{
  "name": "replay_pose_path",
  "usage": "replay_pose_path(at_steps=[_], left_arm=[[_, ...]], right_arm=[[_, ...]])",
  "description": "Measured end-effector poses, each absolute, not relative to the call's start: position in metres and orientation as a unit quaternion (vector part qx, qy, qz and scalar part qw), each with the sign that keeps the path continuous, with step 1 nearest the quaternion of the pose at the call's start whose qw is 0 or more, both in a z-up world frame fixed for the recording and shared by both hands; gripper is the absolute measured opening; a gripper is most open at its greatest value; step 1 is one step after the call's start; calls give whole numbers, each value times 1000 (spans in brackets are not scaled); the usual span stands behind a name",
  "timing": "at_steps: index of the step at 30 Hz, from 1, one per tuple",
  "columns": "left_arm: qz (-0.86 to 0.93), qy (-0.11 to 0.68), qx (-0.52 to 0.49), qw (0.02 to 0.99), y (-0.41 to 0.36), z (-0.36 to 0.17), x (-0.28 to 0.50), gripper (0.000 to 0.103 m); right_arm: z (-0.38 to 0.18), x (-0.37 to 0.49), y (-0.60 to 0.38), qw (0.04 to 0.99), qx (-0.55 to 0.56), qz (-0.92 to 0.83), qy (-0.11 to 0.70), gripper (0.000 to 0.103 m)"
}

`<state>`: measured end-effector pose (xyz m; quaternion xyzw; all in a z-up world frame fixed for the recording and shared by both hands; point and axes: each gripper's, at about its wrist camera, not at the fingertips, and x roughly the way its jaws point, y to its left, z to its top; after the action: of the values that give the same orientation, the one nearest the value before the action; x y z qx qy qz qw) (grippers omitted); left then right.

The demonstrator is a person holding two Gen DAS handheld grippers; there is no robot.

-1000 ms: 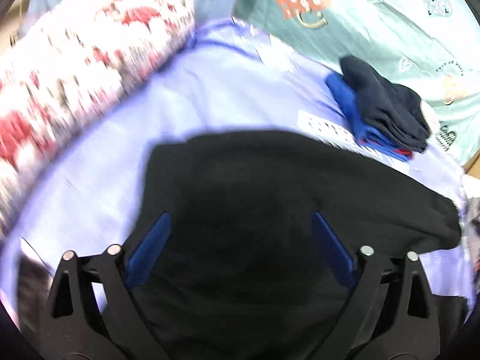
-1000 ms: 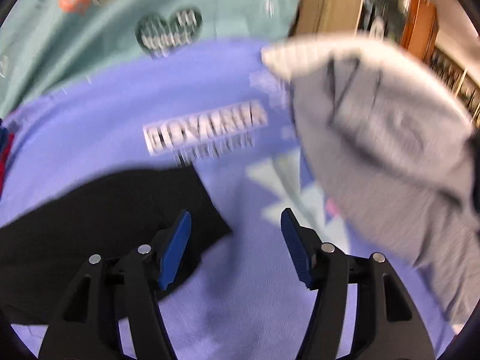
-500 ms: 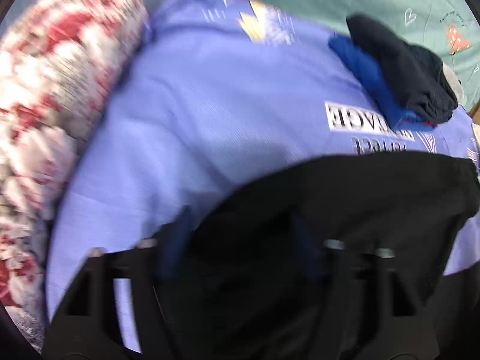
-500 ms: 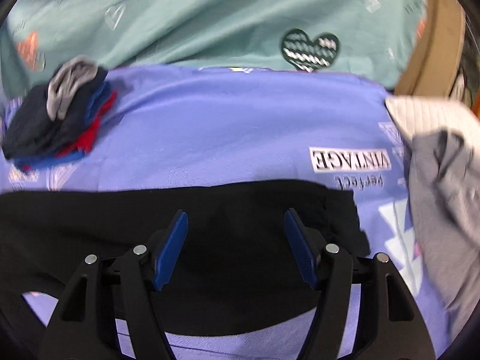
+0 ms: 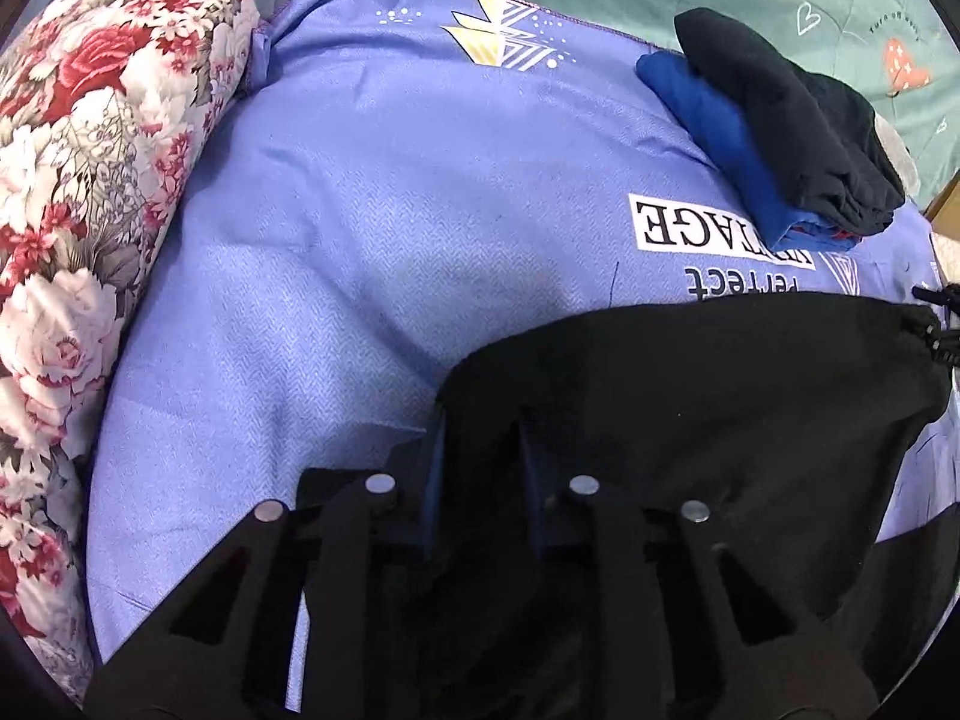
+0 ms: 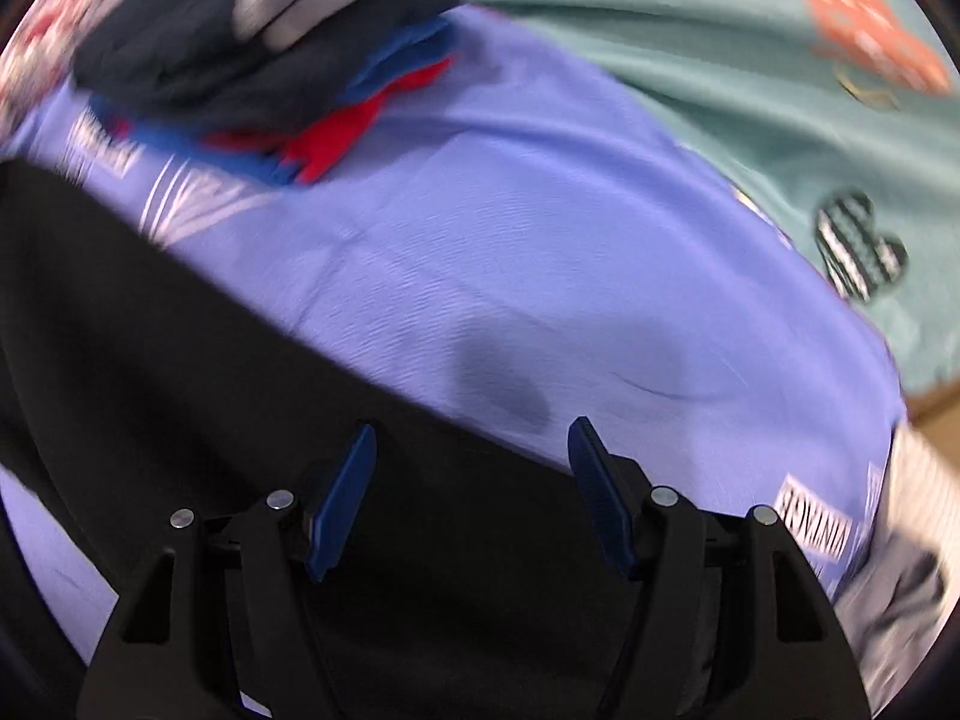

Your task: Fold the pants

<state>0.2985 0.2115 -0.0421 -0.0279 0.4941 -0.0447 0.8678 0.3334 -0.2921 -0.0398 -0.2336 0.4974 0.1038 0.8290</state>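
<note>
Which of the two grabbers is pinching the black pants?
The left hand-held gripper: it has just closed on the black pants. The right hand-held gripper stands open.

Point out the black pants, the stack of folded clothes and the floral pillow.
black pants (image 5: 720,396): left wrist view, on the flat upper layer of the fabric.
stack of folded clothes (image 5: 798,120): left wrist view, on the dark top garment.
floral pillow (image 5: 90,180): left wrist view, on its rose-printed side.

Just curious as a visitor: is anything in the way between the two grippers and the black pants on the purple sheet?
Nothing visible. The left gripper, whose jaws have just been closing, pinches the black pants. The right gripper hovers open over them.
</note>
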Motion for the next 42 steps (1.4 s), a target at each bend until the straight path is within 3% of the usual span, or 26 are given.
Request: replay_pose_path(at_steps=[3, 4, 5, 13, 15, 16, 19, 20, 21, 23, 24, 27, 30, 33, 36, 37, 38, 39, 40, 42], left_arm=[[-43, 492, -31, 869, 213, -42, 298, 20], [-43, 493, -30, 868, 212, -43, 299, 19], [-43, 494, -30, 868, 212, -43, 300, 18], [29, 458, -56, 887, 216, -30, 319, 9], [66, 462, -41, 884, 215, -39, 326, 9], [71, 474, -39, 877, 215, -45, 330, 10], [73, 466, -53, 880, 217, -41, 322, 13], [66, 453, -56, 887, 217, -33, 314, 20], [63, 445, -57, 892, 217, -28, 307, 35], [54, 423, -61, 902, 219, -14, 291, 51], [48, 406, -69, 910, 220, -4, 278, 52], [20, 382, -105, 918, 222, 10, 249, 56], [0, 362, -143, 921, 213, 15, 219, 72], [-18, 358, -175, 917, 199, 6, 191, 78], [-28, 379, -200, 903, 184, -16, 176, 79], [-29, 387, -207, 898, 179, -24, 171, 79], [-27, 393, -211, 895, 175, -31, 167, 79], [-26, 398, -209, 893, 172, -36, 164, 79], [-25, 404, -204, 891, 169, -41, 162, 79], [-22, 413, -194, 890, 165, -49, 161, 79]], right_arm=[[-42, 331, -290, 832, -211, 129, 497, 43], [-42, 332, -290, 829, -189, 144, 505, 18], [-41, 333, -288, 829, -188, 143, 507, 5], [-21, 361, -287, 879, -131, 68, 453, 6], [-40, 367, -277, 864, -180, 23, 470, 34], [-40, 362, -273, 872, -211, -10, 442, 53], [-16, 351, -293, 885, -164, -16, 435, 57], [1, 342, -312, 898, -122, -6, 424, 58], [18, 331, -333, 906, -94, -7, 412, 58], [37, 322, -370, 907, -74, -50, 411, 61], [42, 316, -395, 904, -57, -74, 418, 62], [39, 298, -455, 889, -3, -115, 443, 62], [17, 284, -503, 866, 44, -146, 477, 62], [0, 280, -518, 857, 116, -137, 483, 63], [-19, 294, -507, 849, 105, -134, 500, 63], [-21, 293, -501, 852, 85, -140, 497, 60], [-20, 293, -493, 858, 74, -130, 491, 37], [-18, 295, -490, 860, 82, -115, 491, 22], [-13, 297, -488, 859, 88, -121, 490, 16], [2, 298, -482, 879, 55, -142, 452, 15]])
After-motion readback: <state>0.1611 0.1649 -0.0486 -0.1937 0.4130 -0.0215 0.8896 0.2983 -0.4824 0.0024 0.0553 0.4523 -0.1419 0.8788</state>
